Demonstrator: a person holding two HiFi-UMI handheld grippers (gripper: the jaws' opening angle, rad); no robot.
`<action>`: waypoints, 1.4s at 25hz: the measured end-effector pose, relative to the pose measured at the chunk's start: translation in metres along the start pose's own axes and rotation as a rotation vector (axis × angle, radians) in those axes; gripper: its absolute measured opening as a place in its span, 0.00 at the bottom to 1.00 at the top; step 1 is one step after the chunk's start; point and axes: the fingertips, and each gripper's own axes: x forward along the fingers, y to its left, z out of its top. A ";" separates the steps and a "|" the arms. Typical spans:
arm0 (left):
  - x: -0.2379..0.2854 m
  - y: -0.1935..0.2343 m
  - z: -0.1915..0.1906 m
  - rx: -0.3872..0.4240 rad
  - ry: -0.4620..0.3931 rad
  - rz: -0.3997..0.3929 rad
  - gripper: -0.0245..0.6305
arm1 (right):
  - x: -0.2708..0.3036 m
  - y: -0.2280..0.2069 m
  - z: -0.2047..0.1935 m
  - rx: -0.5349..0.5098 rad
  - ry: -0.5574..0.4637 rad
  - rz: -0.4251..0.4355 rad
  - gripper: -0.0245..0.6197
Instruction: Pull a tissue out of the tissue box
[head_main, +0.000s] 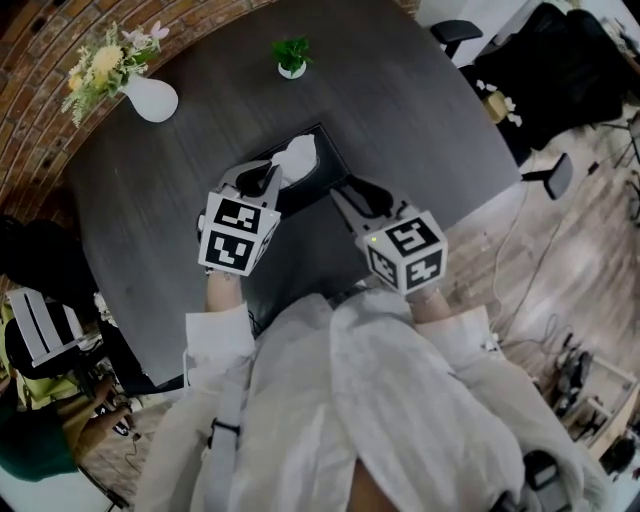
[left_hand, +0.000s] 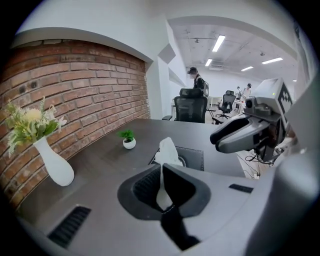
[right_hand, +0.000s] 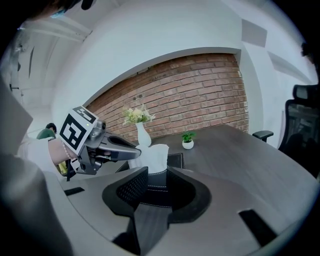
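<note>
The left gripper (left_hand: 161, 167) has its fingers pinched shut on the white tissue (left_hand: 167, 150). A thin strip of the sheet runs down between them, and the rest stands up ahead of the fingertips, out of the slot in the tissue box (head_main: 322, 170). The tissue's long axis is roughly upright, so the pull looks to be up and back, away from the box top.

The right gripper (right_hand: 157, 170) sits at the near end of the box. Its fingers are partly spread with the stitched edge filling the gap, and they appear to clamp it and hold the box down. The left hand is the nearer one to the sheet.

The tissue is soft, crumpled paper that will likely tear if jerked. The box is a flat rectangular case in black leather-like material with pale stitching. It lies mid-desk on the dark, matte round desk (head_main: 400, 110). A smooth white vase (head_main: 152, 98) and a small potted plant (head_main: 291, 58) stand well apart from it.
</note>
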 end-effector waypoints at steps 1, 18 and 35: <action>-0.002 0.001 0.000 -0.007 -0.007 0.006 0.05 | 0.000 0.001 0.001 -0.003 0.000 0.002 0.21; -0.026 0.012 0.013 -0.084 -0.102 0.084 0.05 | 0.000 0.009 0.009 -0.048 -0.002 0.036 0.21; -0.051 0.032 0.030 -0.154 -0.219 0.155 0.05 | 0.000 0.007 0.015 -0.053 -0.009 0.035 0.21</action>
